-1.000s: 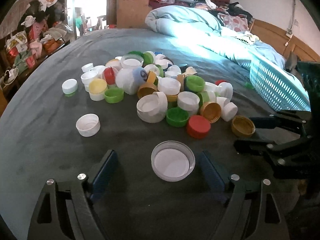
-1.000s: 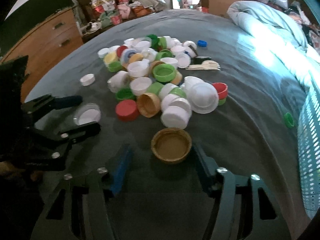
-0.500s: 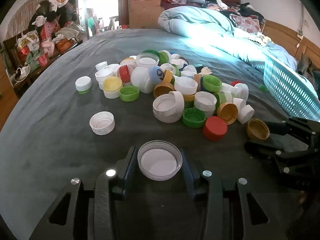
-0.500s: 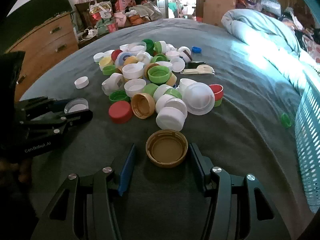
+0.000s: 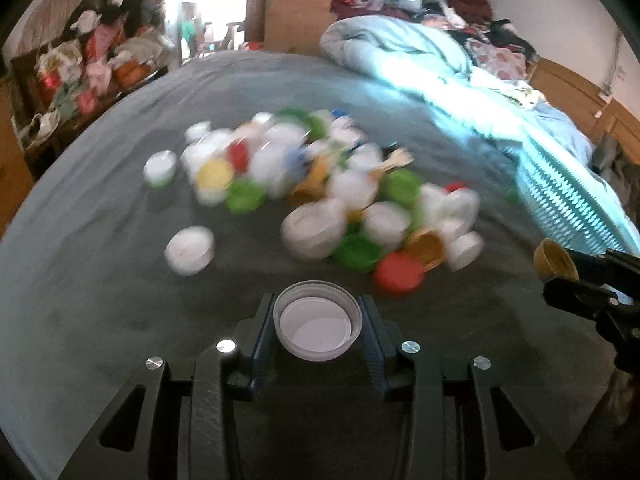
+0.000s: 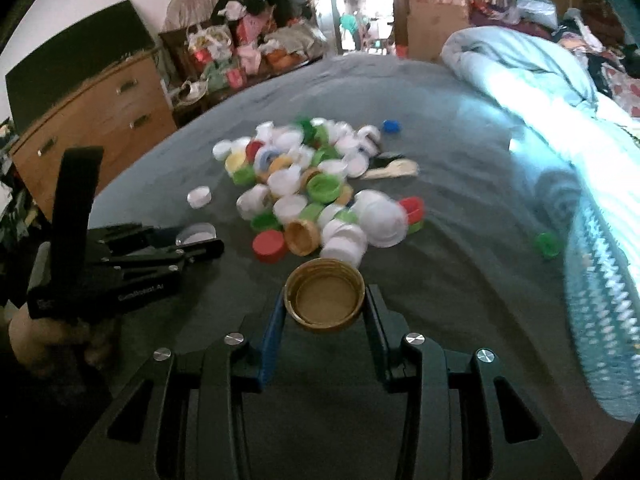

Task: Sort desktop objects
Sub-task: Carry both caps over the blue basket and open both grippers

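Observation:
A pile of bottle caps (image 5: 320, 200) in white, green, red, yellow and gold lies on the grey bed cover (image 5: 100, 300); it also shows in the right wrist view (image 6: 320, 192). My left gripper (image 5: 317, 322) is shut on a clear white-lined cap (image 5: 317, 320) and holds it above the cover. My right gripper (image 6: 324, 300) is shut on a gold cap (image 6: 324, 296), also lifted. The gold cap (image 5: 554, 258) shows at the right edge of the left wrist view. The left gripper with its cap (image 6: 198, 236) shows at the left of the right wrist view.
A light blue mesh basket (image 5: 568, 204) stands at the right, also seen in the right wrist view (image 6: 604, 300). A lone green cap (image 6: 547, 243) lies near it. A rolled blue duvet (image 5: 400, 52) lies behind. A wooden dresser (image 6: 92, 120) stands at the left.
Both grippers closed on their caps, the left on the clear white-lined one and the right on the gold one, and lifted them off the cover. The views now blur with motion.

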`<control>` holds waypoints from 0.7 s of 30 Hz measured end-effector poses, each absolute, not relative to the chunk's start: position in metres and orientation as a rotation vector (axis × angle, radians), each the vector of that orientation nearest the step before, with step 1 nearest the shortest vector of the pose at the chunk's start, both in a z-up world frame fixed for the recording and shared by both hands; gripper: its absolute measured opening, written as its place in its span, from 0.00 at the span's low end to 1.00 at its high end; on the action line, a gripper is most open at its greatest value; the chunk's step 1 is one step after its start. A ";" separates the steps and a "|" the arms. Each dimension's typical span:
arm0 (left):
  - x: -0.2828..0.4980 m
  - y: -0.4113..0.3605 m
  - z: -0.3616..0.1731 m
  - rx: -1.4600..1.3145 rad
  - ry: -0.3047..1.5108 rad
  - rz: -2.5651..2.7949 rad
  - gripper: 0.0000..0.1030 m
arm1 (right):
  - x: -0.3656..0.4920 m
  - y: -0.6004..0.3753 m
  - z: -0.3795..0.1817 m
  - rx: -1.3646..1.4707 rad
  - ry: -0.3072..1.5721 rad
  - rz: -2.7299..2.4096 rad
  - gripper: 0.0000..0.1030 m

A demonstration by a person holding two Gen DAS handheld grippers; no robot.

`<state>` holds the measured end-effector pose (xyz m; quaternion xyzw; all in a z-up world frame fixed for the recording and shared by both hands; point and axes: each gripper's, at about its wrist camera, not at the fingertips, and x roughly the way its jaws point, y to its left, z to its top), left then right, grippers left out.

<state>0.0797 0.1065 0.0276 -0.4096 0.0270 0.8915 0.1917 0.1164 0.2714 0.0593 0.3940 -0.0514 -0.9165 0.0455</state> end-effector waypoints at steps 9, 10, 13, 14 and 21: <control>0.081 0.229 0.106 -0.988 0.276 2.416 0.41 | 0.154 0.366 0.126 1.067 -0.212 -3.040 0.34; 0.079 0.242 0.115 -0.970 0.295 2.411 0.41 | 0.158 0.377 0.134 1.052 -0.203 -3.065 0.34; 0.074 0.288 0.142 -0.929 0.354 2.386 0.41 | 0.168 0.412 0.158 1.029 -0.191 -3.142 0.34; 0.072 0.308 0.152 -0.915 0.391 2.373 0.41 | 0.171 0.425 0.164 1.031 -0.194 -3.162 0.34; 0.064 0.403 0.174 -0.932 0.562 2.263 0.41 | 0.182 0.494 0.188 1.145 -0.266 -3.221 0.34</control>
